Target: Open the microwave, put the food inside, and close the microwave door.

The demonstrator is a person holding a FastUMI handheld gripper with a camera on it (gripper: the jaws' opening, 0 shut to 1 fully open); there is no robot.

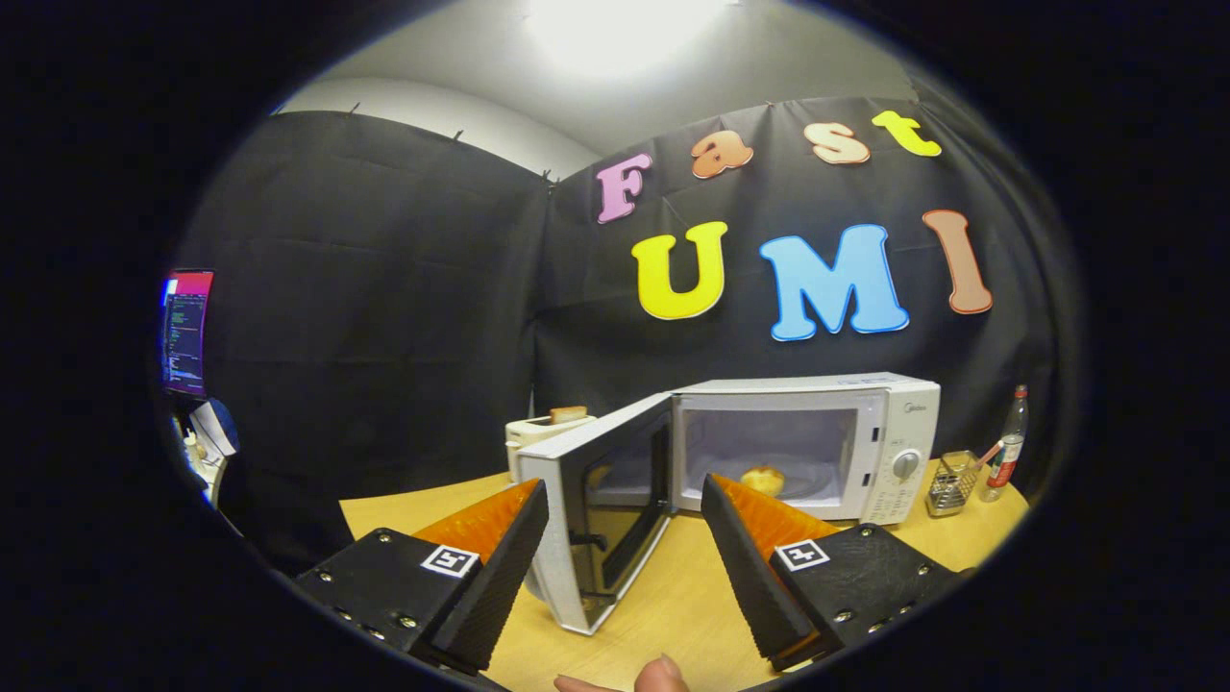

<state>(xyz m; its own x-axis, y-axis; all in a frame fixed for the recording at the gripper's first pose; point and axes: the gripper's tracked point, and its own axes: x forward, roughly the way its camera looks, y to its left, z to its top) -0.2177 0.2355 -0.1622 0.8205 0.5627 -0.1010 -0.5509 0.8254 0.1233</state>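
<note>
hand-held gripper [625, 524] fingers spread wide, holding nothing; a fingertip [661, 676] below.

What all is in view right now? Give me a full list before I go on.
microwave: 1, white, on the table beyond the fingers
microwave door: 1, white, swung open, just ahead between the fingers
food: 1, yellowish, inside the microwave
toaster: 1, white, behind the door
wire holder: 1, metal, right of the microwave
bottle: 1, red cap, beside the holder
table: 1, light wood
monitor: 1, far left
gripper: 1, fingers open, holding nothing
fingertips: person's, below the gripper
</note>
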